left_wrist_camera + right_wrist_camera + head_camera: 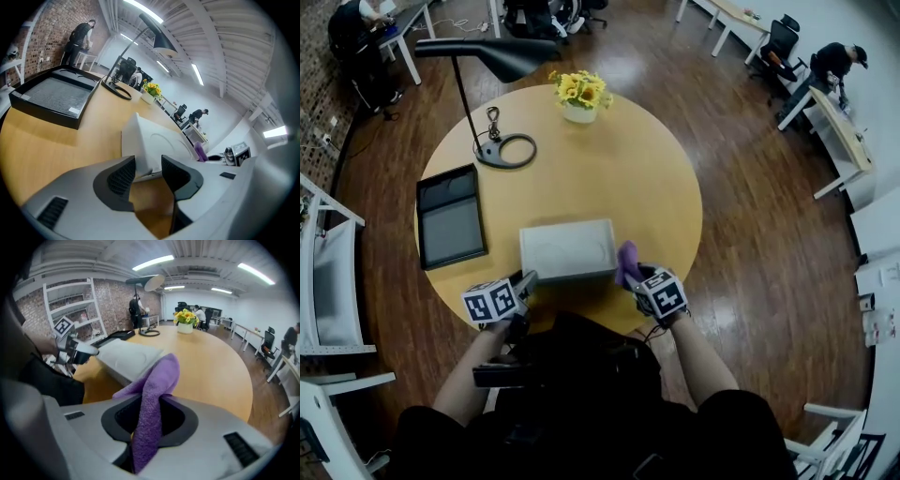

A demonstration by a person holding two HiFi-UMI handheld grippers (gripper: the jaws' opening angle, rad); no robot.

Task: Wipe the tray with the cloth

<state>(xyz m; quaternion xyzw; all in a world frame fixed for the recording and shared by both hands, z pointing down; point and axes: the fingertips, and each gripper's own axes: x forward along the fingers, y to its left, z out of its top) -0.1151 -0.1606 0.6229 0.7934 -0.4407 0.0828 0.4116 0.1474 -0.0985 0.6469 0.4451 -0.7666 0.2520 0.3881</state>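
Observation:
A white rectangular tray (568,249) lies near the front of the round wooden table (647,178). My left gripper (525,279) is at the tray's near left corner. In the left gripper view the tray's corner (152,140) sits between the two dark pads (123,177) of the left gripper (147,169), which close on it. My right gripper (634,281) is at the tray's near right corner, shut on a purple cloth (627,260). In the right gripper view the cloth (157,380) stands up out of the right gripper (149,414), with the tray (124,355) just beyond it to the left.
A black tray (450,217) lies at the table's left side. A black desk lamp (502,54) stands on its ring base (508,151) at the back left, and a pot of yellow flowers (580,96) at the back. White chairs (328,281) stand to the left.

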